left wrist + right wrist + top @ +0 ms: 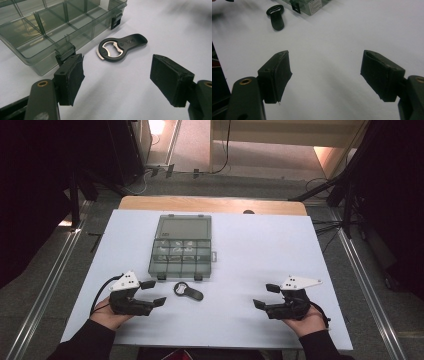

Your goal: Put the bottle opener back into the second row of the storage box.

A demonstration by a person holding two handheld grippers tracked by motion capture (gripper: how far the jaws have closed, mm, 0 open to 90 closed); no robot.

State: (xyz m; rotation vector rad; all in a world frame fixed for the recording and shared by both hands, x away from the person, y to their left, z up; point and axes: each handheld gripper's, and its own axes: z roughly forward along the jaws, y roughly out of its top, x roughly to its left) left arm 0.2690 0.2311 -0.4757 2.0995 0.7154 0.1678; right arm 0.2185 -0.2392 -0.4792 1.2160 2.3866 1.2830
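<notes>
The left gripper (153, 293) rests on the table (250, 245) with its jaws spread wide and empty. The bottle opener (188, 291) lies just beyond, at its 3 o'clock, untouched, right below the closed clear box (181, 245). The right gripper (266, 296), also wide and empty, sits well apart. Judging from this, nothing is picked up yet; everything remains.

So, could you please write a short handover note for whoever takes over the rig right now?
Left gripper: open, holding nothing, resting on the white table just left of the bottle opener.
Right gripper: open, holding nothing, low over the table's right side.
Bottle opener lies flat in front of the clear organiser box, whose lid is closed.
Done: nothing visibly grasped or moved.
Left: probably pick up the opener; the left gripper is nearest.
</notes>
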